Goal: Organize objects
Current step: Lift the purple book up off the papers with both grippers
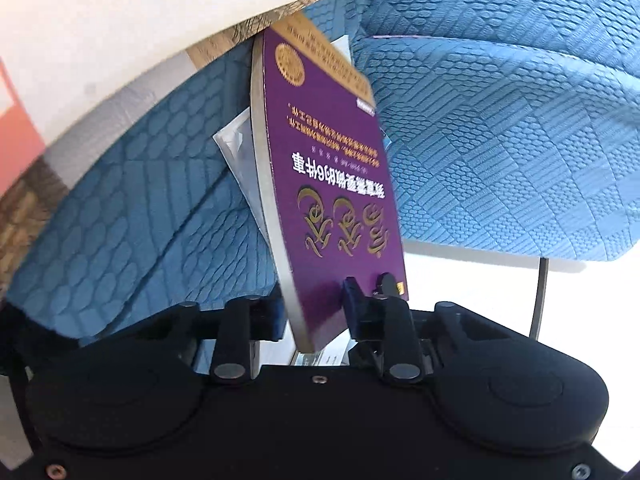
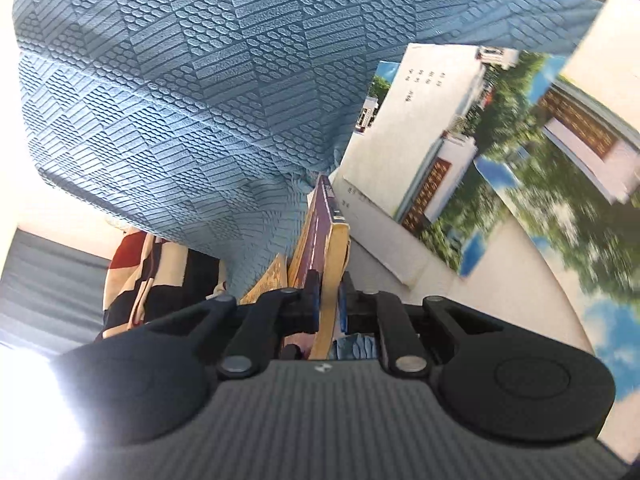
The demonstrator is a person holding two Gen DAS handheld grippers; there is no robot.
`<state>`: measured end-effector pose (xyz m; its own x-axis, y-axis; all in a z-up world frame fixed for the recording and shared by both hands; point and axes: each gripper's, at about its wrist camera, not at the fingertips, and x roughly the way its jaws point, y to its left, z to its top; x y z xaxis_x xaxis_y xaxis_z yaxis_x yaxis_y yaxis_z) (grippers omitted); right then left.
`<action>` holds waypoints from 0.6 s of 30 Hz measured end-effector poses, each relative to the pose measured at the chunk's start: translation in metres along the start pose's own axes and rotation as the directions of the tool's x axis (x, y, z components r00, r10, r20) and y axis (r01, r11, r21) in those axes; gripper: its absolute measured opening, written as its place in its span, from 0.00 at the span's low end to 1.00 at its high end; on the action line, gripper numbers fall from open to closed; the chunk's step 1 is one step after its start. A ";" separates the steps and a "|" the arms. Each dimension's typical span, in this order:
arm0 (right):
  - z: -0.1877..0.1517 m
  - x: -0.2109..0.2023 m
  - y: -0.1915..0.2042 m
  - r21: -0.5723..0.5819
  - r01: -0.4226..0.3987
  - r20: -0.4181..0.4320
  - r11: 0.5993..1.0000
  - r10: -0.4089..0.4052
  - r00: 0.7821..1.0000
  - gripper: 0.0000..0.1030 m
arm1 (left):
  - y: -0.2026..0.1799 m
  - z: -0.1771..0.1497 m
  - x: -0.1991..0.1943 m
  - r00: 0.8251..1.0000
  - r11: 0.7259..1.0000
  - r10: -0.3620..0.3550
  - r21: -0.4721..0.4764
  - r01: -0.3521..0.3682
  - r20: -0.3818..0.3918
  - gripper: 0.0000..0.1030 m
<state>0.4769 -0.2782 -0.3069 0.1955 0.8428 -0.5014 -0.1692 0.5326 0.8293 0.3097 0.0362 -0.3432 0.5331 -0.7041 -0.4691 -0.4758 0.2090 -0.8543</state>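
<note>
While both of my grippers clamp the purple paperback book with gold lettering (image 1: 332,184), it stands on edge over the blue textured sofa cushion (image 1: 500,140). My left gripper (image 1: 316,316) pinches its 6 o'clock edge; my right gripper (image 2: 326,304) grips its spine end. It looks light, glossy and bendy, so holds near the spine seem safest.

**Embossed cloth, glossy covers, matt plastic**

The blue sofa (image 1: 500,140) wears thick cloth, embossed and rough. The purple book (image 1: 332,184) has a smooth, glossy card cover with gold print. The photo book (image 2: 432,152) is smooth paper. The left gripper (image 1: 316,316) is matt black plastic.
</note>
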 end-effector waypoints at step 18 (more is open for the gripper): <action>-0.018 0.033 -0.023 0.054 -0.004 -0.134 0.999 0.011 0.991 0.37 | 0.005 -0.020 -0.054 0.990 0.979 0.138 0.147 -0.142 0.034 0.12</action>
<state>0.4699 -0.2614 -0.3474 0.0629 0.8513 -0.5208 -0.1178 0.5246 0.8432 0.2642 0.0620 -0.3174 0.4861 -0.6447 -0.5900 -0.4387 0.4040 -0.8027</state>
